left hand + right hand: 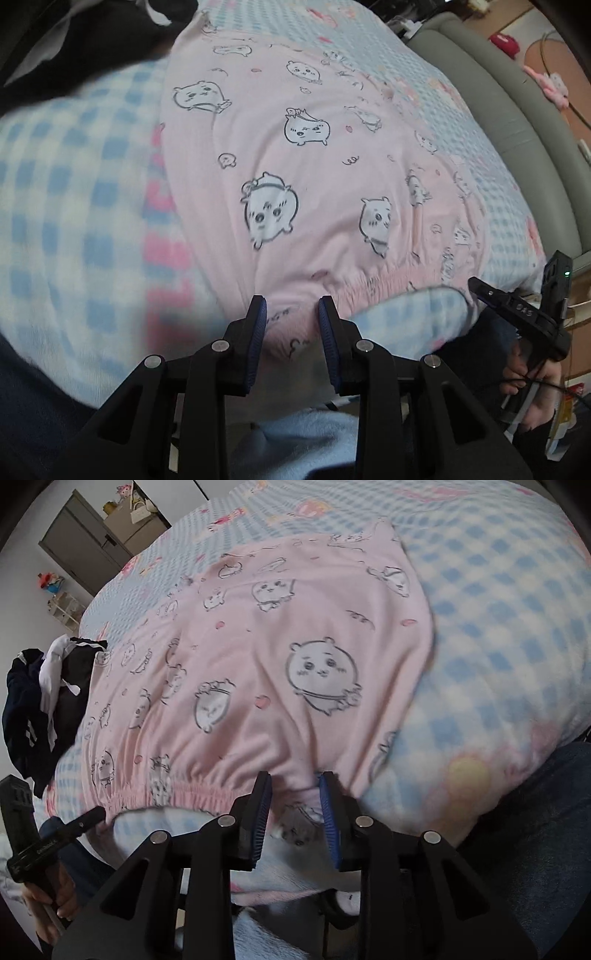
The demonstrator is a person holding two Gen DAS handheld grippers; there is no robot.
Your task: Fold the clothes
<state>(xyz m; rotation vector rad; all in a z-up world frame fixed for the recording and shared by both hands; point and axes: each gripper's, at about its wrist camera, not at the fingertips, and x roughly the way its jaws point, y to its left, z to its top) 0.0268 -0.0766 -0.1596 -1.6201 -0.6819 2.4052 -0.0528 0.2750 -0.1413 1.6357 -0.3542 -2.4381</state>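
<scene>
Pink pyjama trousers [295, 166] printed with white cartoon animals lie spread flat on the bed, with the elastic waistband [369, 284] nearest me. My left gripper [291, 308] is at the waistband's left end, its blue pads [258, 332] closed on a bunch of pink cloth. In the right wrist view the same trousers [277, 664] stretch away from my right gripper [295, 784], which pinches the waistband's right end [295, 812]. Creases fan out from both grips. A hand [528, 373] holds the right gripper's handle at the far right.
A blue-and-white checked blanket [517, 627] covers the bed under and beside the trousers. A heap of dark and white clothes [44, 709] lies to the left. A grey padded bed frame [517, 122] runs along the right side. A person's jeans [535, 830] are close by.
</scene>
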